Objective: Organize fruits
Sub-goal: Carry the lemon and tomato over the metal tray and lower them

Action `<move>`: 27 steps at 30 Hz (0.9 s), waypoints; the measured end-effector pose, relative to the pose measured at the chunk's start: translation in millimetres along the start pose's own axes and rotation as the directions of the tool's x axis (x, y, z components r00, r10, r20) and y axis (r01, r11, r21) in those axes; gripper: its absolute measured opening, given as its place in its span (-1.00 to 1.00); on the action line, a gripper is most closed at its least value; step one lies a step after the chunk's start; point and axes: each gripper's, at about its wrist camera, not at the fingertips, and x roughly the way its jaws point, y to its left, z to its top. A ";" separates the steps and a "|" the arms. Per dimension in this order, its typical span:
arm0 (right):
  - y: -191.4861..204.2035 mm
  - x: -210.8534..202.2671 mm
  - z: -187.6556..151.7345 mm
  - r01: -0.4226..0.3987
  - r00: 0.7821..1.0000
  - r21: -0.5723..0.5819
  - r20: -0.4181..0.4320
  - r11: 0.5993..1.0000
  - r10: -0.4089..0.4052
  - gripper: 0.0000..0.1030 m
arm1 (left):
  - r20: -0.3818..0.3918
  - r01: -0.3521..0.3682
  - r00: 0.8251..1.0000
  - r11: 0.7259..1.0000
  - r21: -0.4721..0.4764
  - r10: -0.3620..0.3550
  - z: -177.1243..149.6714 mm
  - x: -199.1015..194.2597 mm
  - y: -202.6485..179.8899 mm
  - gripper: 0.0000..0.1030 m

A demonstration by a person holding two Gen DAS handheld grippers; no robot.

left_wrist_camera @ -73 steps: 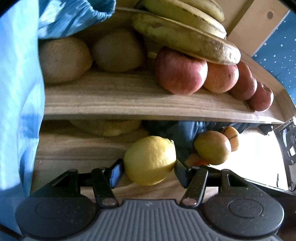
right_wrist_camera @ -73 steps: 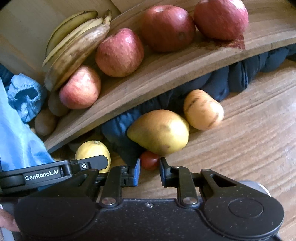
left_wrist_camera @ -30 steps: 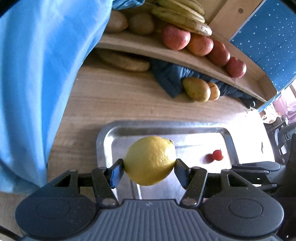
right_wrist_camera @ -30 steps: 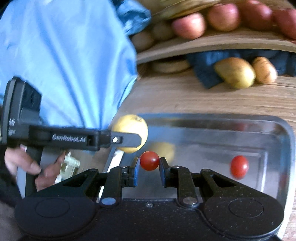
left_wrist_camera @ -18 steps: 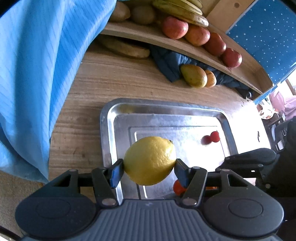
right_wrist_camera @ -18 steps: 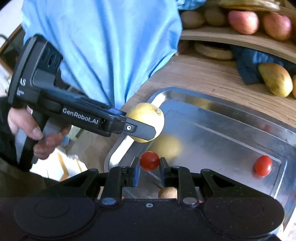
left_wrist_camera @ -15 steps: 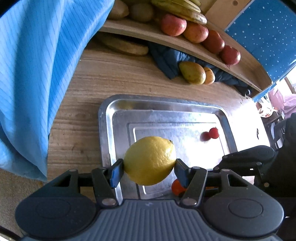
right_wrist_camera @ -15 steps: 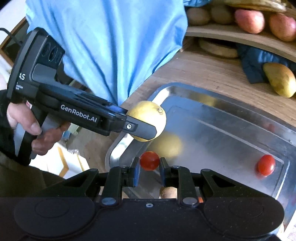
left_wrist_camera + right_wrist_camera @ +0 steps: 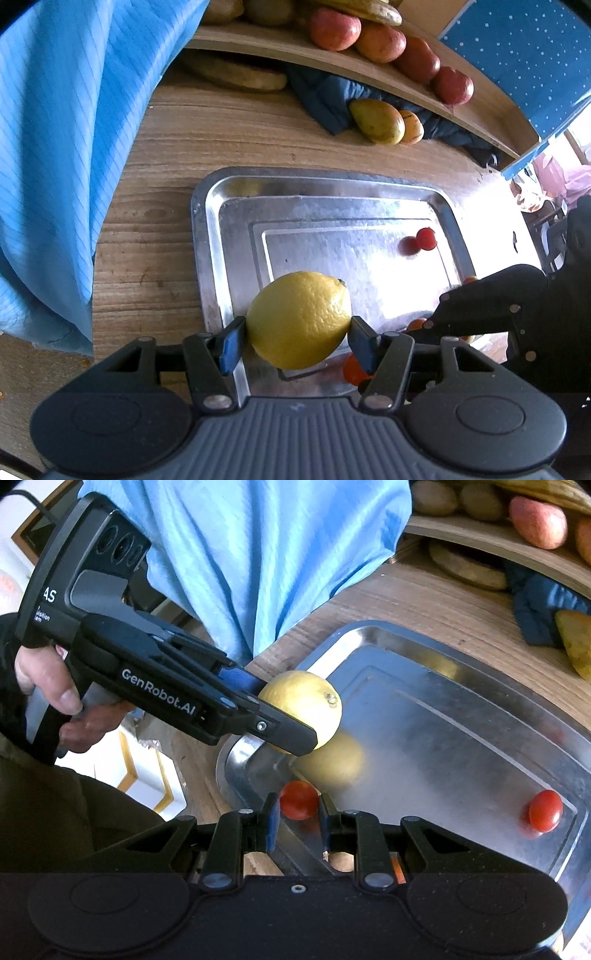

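Partly done: one cherry tomato [image 9: 545, 815] already lying in the steel tray [image 9: 207, 236], near its far corner. Left claw [image 9: 297, 334] clamped on the lemon [image 9: 298, 319], right claw [image 9: 297, 819] pinching a second tomato [image 9: 298, 799], both held above the tray's near end. Still left: mango [image 9: 376, 120] and more on the tabletop [image 9: 155, 236] beyond the tray. Plenty of bare tray floor; raised rim close below both claws.
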 end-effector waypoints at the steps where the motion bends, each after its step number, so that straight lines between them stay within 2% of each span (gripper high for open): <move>1: 0.5 0.5 0.2 -0.001 1.000 -0.005 -0.004 1.000 0.001 -0.54 | -0.005 0.000 1.000 1.000 0.004 0.000 -0.4 0.4 -0.6 0.23; 23: 3.4 6.4 -0.5 0.000 0.999 -0.040 -0.036 0.999 -0.001 -0.52 | -0.062 -0.046 0.997 0.995 0.088 0.052 -6.4 1.9 -13.8 0.23; 27: 3.3 5.7 -1.2 -0.003 0.999 -0.039 -0.034 0.999 0.001 -0.45 | -0.071 -0.044 0.996 0.994 0.098 0.051 -5.2 2.4 -13.0 0.24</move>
